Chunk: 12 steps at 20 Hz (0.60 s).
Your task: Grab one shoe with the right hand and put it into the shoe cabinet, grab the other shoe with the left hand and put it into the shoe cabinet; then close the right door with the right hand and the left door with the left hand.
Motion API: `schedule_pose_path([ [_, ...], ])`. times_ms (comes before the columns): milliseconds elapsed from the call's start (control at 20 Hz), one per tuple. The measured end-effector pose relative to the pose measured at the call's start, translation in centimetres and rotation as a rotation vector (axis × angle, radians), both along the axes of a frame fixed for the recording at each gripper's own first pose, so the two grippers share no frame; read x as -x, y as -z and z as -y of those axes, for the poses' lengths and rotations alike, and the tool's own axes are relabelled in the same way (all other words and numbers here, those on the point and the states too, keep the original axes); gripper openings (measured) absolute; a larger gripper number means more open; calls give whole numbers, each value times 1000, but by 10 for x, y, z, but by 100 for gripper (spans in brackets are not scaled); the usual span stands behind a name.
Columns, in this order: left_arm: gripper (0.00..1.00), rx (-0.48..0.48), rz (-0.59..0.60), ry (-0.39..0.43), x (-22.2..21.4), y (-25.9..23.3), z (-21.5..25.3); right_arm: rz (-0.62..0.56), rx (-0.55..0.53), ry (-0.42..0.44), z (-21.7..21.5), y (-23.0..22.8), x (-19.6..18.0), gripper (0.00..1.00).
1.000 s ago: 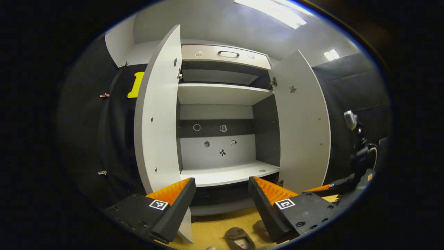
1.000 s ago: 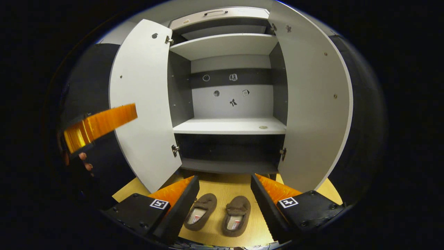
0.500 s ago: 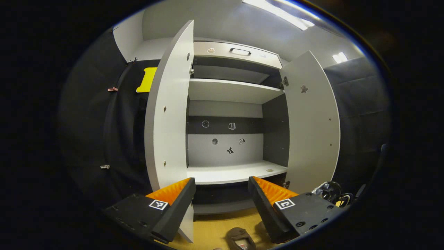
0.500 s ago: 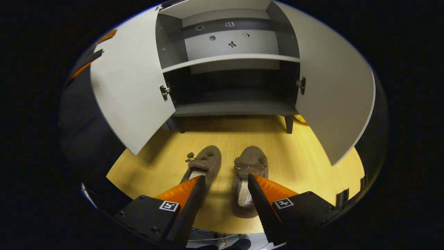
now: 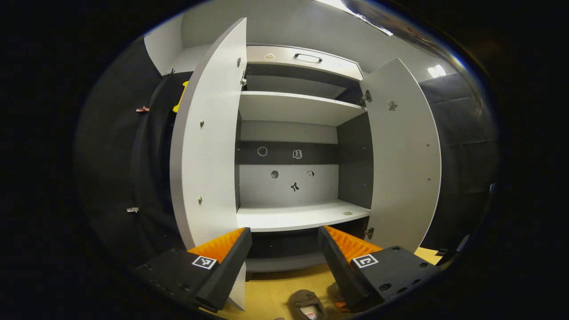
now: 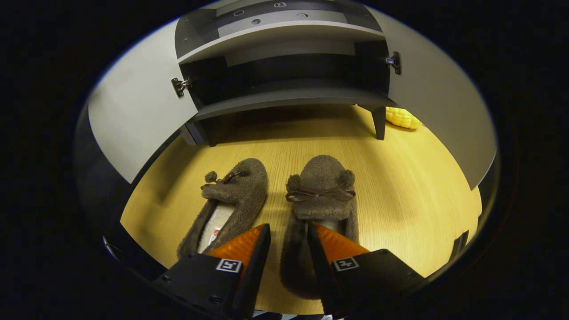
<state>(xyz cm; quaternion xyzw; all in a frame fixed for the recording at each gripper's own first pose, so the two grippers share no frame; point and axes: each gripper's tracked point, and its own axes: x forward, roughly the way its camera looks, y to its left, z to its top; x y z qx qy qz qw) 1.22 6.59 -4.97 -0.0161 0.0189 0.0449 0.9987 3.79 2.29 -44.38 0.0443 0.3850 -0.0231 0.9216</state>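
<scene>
The brown fuzzy slipper with a bow [image 6: 319, 195], the right one of the pair, lies on the yellow wood-grain floor [image 6: 400, 186] directly under the right tool [image 6: 287, 240]. We judge this tool to be straddling the slipper's left side wall near the heel, with one finger inside the opening and one outside; the jaws are narrowed but we cannot tell whether both press on the fabric. Just beside it lies the second brown fuzzy slipper [image 6: 231, 200], untouched. The left tool [image 5: 284, 242] hangs released, jaws spread, holding nothing, aimed at the cabinet.

Farther off stands the grey-and-white shoe cabinet [image 5: 302, 218], with left door [image 5: 206, 146] and right door [image 5: 404, 155] both swung wide. Its shelves hold no shoes.

We judge the task to be at its first step: no slipper stored, both doors not yet shut.
</scene>
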Motion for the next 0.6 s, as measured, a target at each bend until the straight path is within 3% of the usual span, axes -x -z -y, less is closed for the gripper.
schedule_pose_path([
  [50, 95, 2, -6, 1, -1, 3, 0, -8, -4, -5, -2, 4, -3, 56],
  [500, 95, -36, -48, 4, -17, 19, -3, -38, 14, -13, 1, 17, -24, 56],
  [600, 95, -23, -49, 5, -22, 20, -4, -31, 35, 4, 9, 22, -28, 34],
])
